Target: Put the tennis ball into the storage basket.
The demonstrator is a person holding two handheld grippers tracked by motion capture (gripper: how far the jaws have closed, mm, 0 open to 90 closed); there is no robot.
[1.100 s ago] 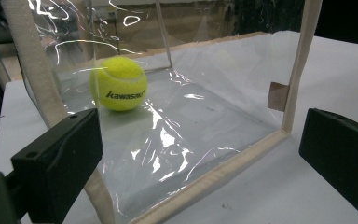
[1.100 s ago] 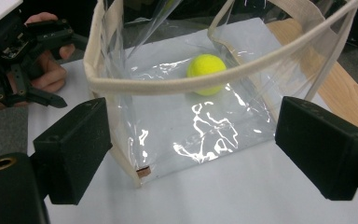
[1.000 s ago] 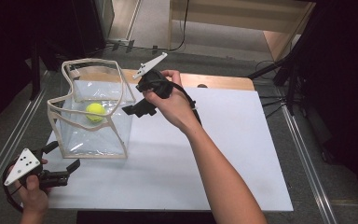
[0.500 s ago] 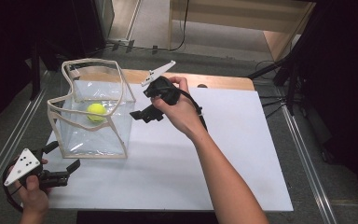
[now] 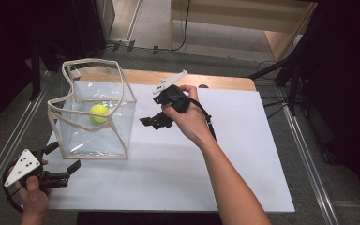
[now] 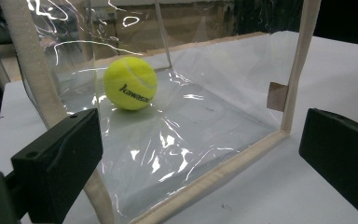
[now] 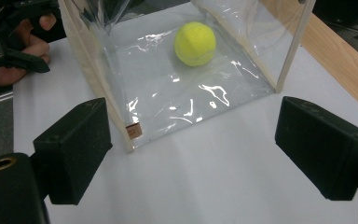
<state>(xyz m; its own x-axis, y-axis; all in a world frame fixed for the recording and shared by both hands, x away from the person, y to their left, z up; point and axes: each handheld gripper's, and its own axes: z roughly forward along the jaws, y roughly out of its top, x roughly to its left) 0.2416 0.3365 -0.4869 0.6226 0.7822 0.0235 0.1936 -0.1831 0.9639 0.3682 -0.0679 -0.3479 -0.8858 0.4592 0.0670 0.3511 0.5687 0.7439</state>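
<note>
- Black jaws of the left gripper (image 5: 61,159) stand wide apart with nothing between them, held low at the near left corner of the table, just beside the clear bag's near corner.
- Clear plastic bag (image 5: 104,133), box-shaped with a cream fabric trim (image 6: 297,60), stands open-topped on the left part of the white table (image 5: 178,173). Its walls look thin, glossy and crinkled, so I judge they would buckle and slide under a pinch; the trim along the edges and rim looks the firmer, less slippery place to grip.
- Yellow tennis ball (image 5: 99,113) rests on the bag's floor toward the far side, printed "kawasaki" in the left gripper view (image 6: 130,83). It is probably light, springy and felt-covered, easy to grip across its middle, though apt to roll on the slick floor.
- Any reach for the ball likely has to come down through the open top, since the walls stand all round it and the wavy rim leans inward.
- Right gripper (image 5: 153,121) hovers over the table just right of the bag, jaws spread wide and empty, pointing toward the bag's near right corner.
- Wooden strip (image 5: 225,82) edges the table's far side; dark stands and cables lie beyond, well apart from the work.
</note>
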